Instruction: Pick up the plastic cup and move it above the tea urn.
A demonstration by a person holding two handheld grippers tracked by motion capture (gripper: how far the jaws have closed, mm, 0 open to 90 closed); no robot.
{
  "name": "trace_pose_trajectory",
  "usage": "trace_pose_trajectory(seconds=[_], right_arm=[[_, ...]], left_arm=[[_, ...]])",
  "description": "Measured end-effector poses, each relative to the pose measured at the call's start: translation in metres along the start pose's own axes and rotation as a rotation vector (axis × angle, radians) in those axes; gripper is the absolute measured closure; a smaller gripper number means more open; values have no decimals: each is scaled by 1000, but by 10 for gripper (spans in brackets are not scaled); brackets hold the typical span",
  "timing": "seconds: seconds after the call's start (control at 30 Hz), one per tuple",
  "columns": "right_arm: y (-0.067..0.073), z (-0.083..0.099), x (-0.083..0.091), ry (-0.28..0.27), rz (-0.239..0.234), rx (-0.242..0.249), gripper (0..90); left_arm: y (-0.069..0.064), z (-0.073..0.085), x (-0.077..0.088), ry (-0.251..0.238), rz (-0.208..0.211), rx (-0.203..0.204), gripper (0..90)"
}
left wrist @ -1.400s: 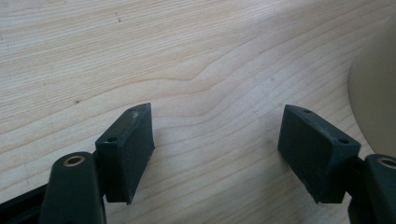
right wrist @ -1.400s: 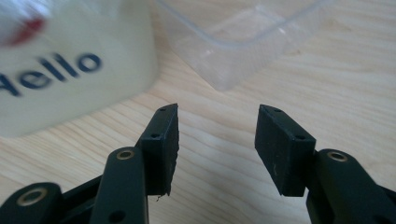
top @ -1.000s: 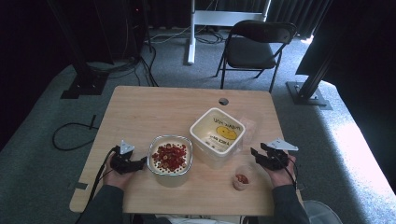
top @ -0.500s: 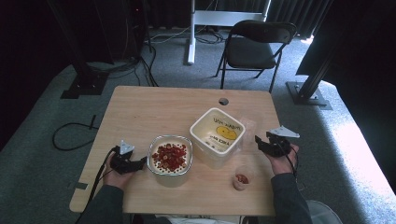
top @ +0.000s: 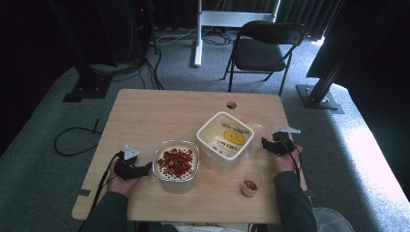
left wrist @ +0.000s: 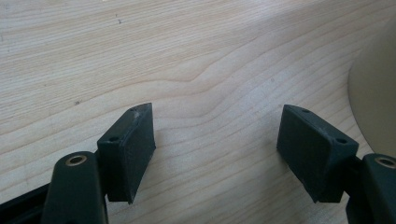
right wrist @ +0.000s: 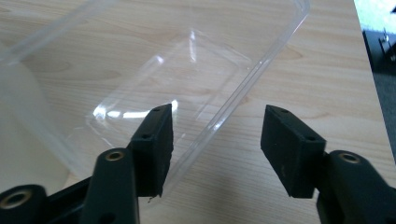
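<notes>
Clear lid's (right wrist: 187, 84) edge between spread right claw (right wrist: 215, 140) jaws, unpinched.

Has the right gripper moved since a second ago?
Yes. The right gripper has moved away from the small cup, up the table's right edge, toward the clear lid beside the white container.

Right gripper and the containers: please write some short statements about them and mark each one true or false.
1. The right gripper has open jaws at the clear lid. True.
2. The left gripper holds the small cup. False: its jaws are open over bare table.
3. The red pieces fill the container with the yellow print. False: they lie in the other container.
4. The small cup stands apart from both containers. True.
</notes>
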State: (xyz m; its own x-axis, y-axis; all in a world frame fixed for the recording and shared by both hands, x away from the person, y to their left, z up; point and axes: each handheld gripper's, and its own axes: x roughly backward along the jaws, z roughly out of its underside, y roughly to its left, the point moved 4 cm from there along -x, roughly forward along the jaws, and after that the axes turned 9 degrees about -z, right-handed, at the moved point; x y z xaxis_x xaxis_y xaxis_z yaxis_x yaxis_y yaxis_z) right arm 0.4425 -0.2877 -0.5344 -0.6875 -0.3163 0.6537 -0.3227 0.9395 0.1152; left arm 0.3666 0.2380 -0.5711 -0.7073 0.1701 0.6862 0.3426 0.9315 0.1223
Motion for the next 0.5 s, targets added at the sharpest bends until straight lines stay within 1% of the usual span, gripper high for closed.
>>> trace_pose_trajectory(seconds=[0.07,0.13,0.2,0.23,0.3,0.33,0.4,0.5], right_arm=[[-2,0,-1,5,2,-15,483],[-6,1,-1,10,30,-19,544],[-10,2,1,11,34,-34,594],[-12,2,2,12,48,-36,619],[-14,2,3,8,56,-39,666],[-16,2,5,7,68,-40,690],[-18,1,6,0,72,-41,733],[-21,1,10,-5,81,-56,780]], left_arm=[[0,0,0,0,0,0,284],[0,0,0,0,0,0,284],[0,0,0,1,0,0,284],[0,0,0,1,0,0,284],[0,0,0,1,0,0,284],[0,0,0,0,0,0,284],[0,0,0,0,0,0,284],[0,0,0,0,0,0,284]])
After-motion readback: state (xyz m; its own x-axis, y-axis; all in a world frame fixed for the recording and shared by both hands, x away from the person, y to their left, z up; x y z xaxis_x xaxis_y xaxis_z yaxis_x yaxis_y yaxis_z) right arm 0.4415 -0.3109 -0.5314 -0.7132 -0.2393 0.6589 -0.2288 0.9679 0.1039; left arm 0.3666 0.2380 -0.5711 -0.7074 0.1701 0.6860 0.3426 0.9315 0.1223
